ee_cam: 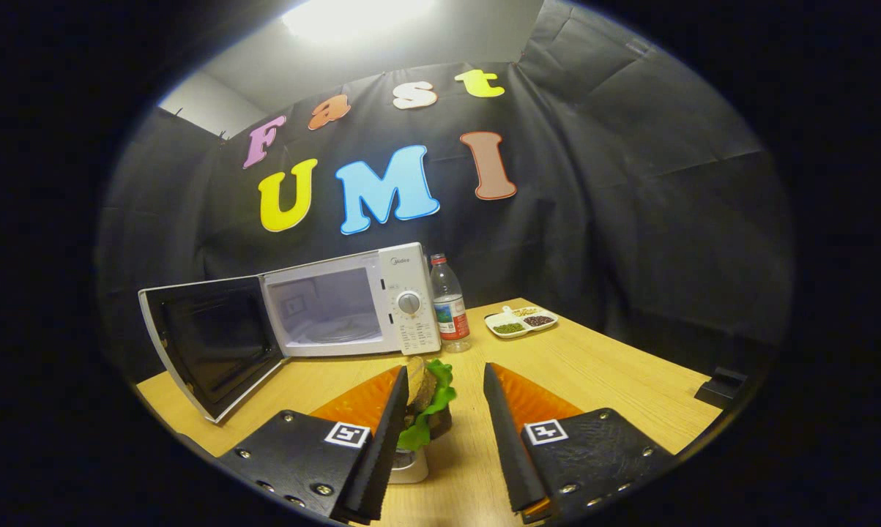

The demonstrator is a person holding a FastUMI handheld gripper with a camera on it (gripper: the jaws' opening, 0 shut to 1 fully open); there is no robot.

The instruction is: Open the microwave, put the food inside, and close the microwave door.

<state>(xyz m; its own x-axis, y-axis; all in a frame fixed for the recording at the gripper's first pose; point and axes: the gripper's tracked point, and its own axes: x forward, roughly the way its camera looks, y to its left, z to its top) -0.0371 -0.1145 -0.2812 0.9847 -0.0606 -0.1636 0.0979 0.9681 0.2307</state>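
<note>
Gripper (444, 410) fingers spread wide, burger (427, 402) on its stand against the left finger; microwave (352, 304) beyond, door (209, 344) swung open

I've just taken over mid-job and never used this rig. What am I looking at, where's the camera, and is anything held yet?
The camera rides on the hand-held gripper that a person carries, looking forward along its two fingers. The fingers are apart. The food, a burger with lettuce on a small white stand, sits between them, against the left finger; the right finger is clear of it, so nothing is gripped. Everything rests on a wooden table. Beyond the fingers stands the microwave, its door swung open to the left. Beside it are a bottle and a divided dish.
</note>
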